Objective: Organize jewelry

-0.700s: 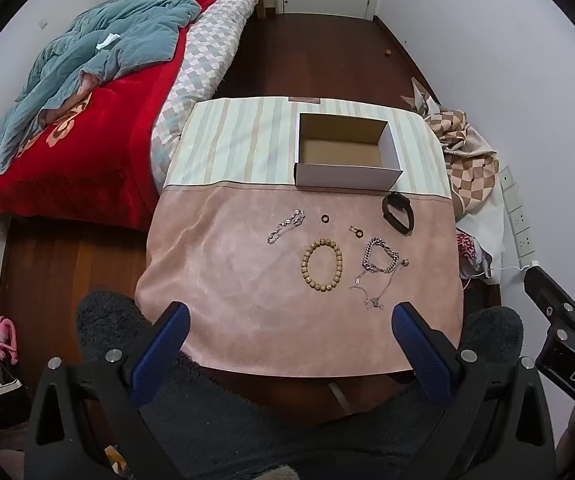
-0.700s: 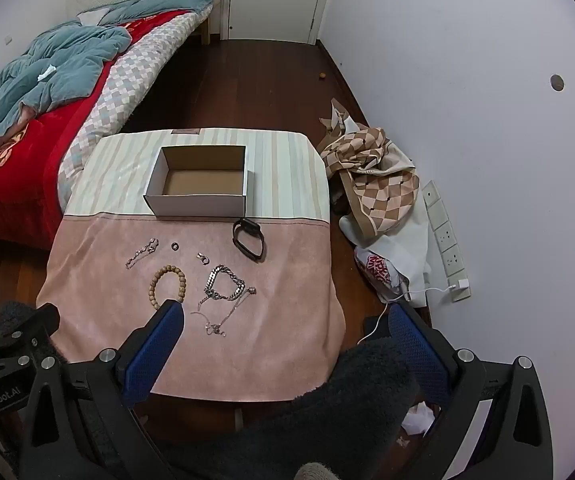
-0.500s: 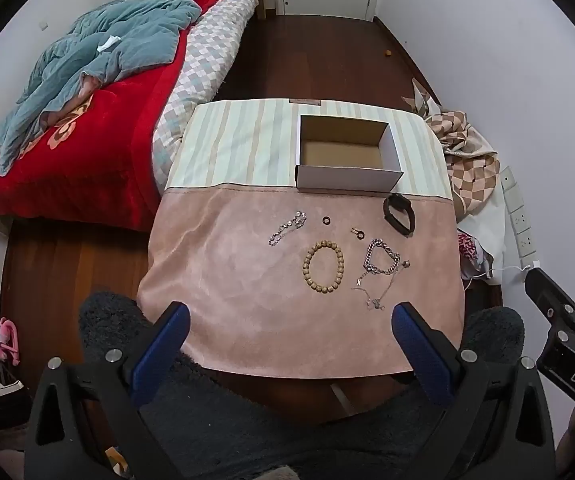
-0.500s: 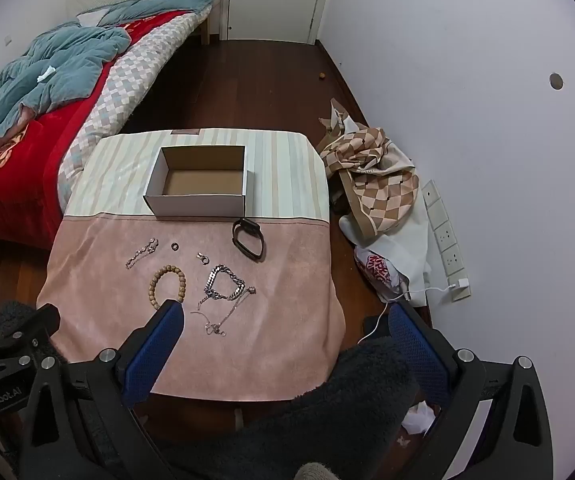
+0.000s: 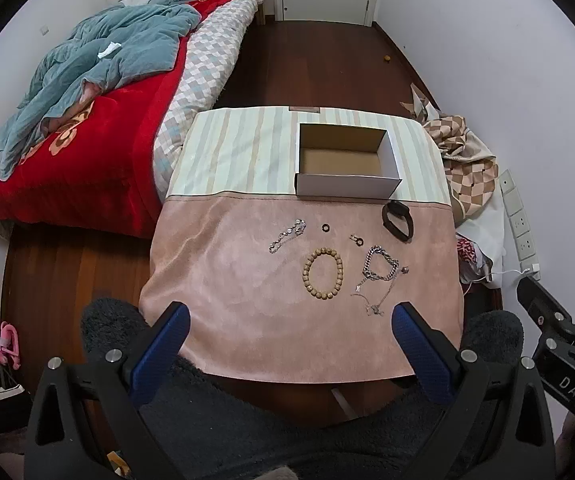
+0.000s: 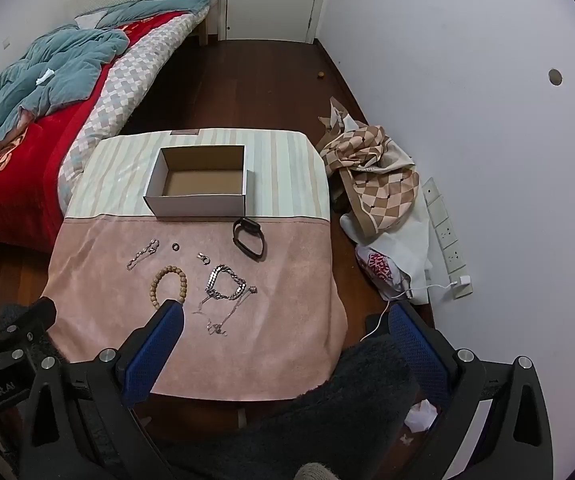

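The jewelry lay on the pink half of the table cloth (image 5: 227,280), short of the open cardboard box (image 5: 347,184) on the striped half. The slim silver bracelet (image 5: 286,235) ran diagonally, its far end pointing toward the box. The wooden bead bracelet (image 5: 323,273) lay flat beside the tangled chains (image 5: 379,276); the black band (image 5: 397,221) sat nearest the box. Left gripper (image 5: 287,344) and right gripper (image 6: 287,344) hovered with jaws wide apart, holding nothing. A red-quilted bed (image 5: 79,160) stood left, on dark wood floor

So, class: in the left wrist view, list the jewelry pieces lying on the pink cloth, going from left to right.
Thin silver bracelet → small black ring → wooden bead bracelet → small clasp ring → chunky silver chain bracelet → black band.
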A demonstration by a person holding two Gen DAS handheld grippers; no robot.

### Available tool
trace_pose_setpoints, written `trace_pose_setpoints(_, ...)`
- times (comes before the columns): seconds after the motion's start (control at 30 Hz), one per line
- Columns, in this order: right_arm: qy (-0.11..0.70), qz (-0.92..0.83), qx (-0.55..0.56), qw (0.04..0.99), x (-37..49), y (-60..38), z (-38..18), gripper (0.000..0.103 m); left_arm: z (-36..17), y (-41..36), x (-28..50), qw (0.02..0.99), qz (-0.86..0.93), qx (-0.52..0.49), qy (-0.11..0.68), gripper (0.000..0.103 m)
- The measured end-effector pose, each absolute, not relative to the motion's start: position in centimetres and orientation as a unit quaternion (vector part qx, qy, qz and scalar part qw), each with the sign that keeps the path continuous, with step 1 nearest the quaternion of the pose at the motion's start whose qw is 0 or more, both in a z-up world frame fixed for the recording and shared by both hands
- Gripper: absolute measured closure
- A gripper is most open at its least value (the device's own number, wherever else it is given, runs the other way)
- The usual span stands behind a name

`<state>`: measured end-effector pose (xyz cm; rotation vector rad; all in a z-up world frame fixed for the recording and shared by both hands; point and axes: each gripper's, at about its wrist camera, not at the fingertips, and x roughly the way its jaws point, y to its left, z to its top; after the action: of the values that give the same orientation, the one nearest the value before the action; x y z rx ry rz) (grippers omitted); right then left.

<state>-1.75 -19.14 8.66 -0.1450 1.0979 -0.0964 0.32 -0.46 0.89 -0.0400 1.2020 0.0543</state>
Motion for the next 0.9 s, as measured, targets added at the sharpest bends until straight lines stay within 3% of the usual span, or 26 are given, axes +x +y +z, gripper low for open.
trace_pose_setpoints(0.9, 0.519, -0.044, -0.063, 0.851, -1.83, -18.83, 8.69, 0.000, 1.44, 0.17, 0.44, 0.828, 0.026, -0.022, 0.560, 0.000)
